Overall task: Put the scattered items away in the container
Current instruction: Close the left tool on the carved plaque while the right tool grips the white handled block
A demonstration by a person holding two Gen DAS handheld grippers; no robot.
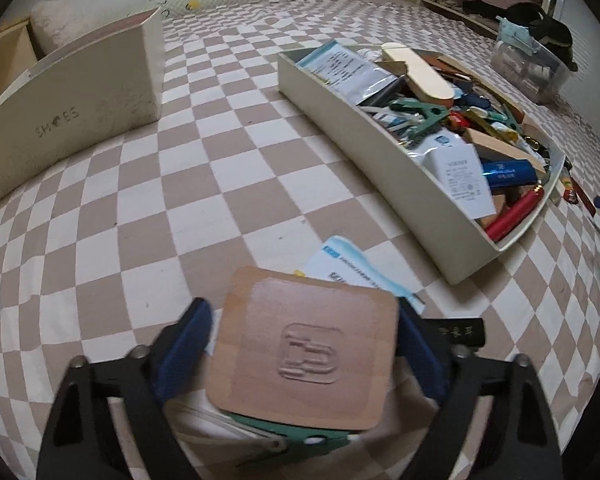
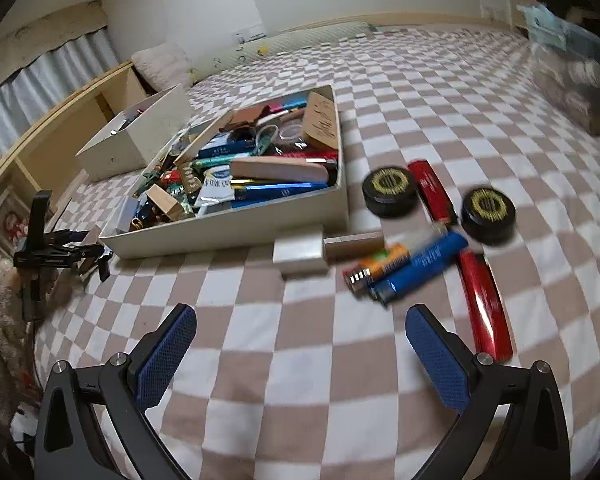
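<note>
A square wooden block with an embossed logo sits between the blue pads of my left gripper, which is shut on its sides. Under it lie a green clip and a white-and-blue leaflet. The cream container, full of mixed small items, stands ahead to the right. In the right wrist view the container is ahead on the left. My right gripper is open over bare bedcover. Just beyond it lie a blue lighter, an orange lighter and a red case.
Two black round tins, a red lighter, a silver box and a wooden stick lie on the checkered bedcover. A second cream box marked SHOES stands at the left. A clear bin is far right.
</note>
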